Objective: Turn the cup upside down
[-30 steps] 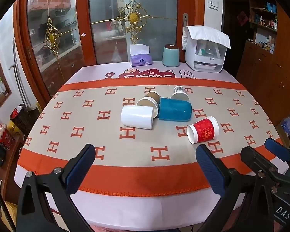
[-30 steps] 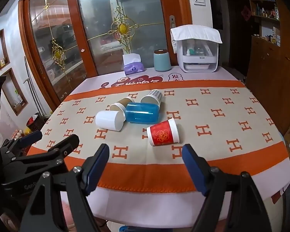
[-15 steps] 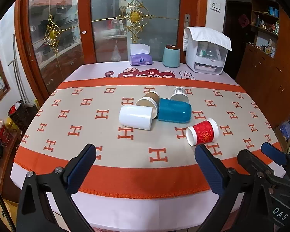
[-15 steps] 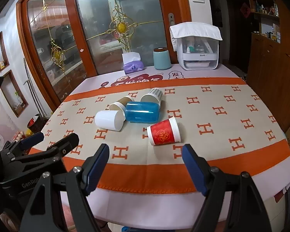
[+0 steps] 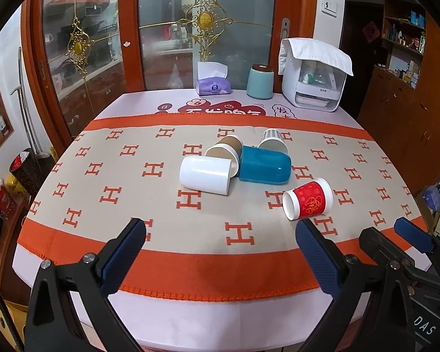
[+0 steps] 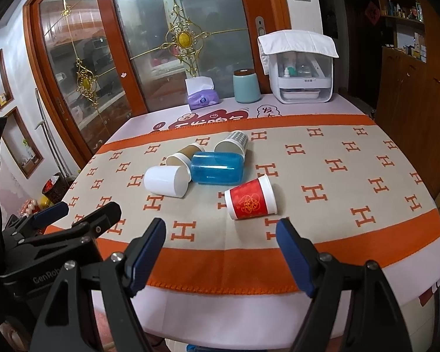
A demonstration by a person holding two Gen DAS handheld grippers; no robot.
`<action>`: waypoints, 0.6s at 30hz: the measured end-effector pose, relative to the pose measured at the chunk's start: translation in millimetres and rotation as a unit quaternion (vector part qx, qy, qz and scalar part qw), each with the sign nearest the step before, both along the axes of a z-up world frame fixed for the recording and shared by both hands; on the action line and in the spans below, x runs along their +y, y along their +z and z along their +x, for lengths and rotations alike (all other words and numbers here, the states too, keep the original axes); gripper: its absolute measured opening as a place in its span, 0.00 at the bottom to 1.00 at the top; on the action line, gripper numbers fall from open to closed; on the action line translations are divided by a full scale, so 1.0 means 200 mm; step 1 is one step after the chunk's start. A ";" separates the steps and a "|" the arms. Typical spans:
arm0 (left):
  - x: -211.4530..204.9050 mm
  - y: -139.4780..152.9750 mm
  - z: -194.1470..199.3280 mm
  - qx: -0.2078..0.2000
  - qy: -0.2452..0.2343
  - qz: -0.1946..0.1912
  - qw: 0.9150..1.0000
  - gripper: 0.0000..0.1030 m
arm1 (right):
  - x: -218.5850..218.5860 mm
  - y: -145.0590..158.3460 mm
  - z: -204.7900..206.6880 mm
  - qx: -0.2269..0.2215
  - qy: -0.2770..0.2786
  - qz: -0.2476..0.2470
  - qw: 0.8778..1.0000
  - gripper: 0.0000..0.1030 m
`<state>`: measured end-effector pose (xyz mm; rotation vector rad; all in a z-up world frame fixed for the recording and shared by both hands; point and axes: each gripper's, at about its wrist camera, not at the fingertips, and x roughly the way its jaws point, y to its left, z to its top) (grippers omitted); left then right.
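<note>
5 cups (image 5: 263,167) lie on the table (image 5: 161,316), 1 cup (image 5: 307,199) apart, nearest.

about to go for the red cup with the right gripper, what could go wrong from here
1. The red cup lies on its side, apart from the others, so a jaw nudge could roll it across the tablecloth.
2. The white cup, brown cup, blue cup and checkered cup lie packed together; disturbing one may shift its neighbours.
3. The open right gripper and left gripper sit close and might collide.
</note>
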<state>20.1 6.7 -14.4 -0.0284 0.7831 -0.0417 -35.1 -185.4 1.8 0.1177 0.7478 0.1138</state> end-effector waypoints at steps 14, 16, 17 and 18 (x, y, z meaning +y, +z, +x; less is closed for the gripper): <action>0.01 -0.02 0.00 0.004 0.000 -0.002 1.000 0.98 | 0.00 0.00 0.01 0.001 0.000 0.002 1.000 0.76; 0.01 -0.02 0.00 0.004 0.000 -0.003 1.000 0.98 | 0.02 -0.02 0.01 0.001 0.000 0.002 1.000 0.76; 0.00 -0.02 0.00 0.004 0.000 -0.002 1.000 0.98 | 0.02 -0.01 0.01 0.001 0.000 0.002 1.000 0.76; 0.00 -0.02 0.00 0.004 0.000 -0.002 1.000 0.98 | 0.02 -0.01 0.01 0.001 0.000 0.001 1.000 0.76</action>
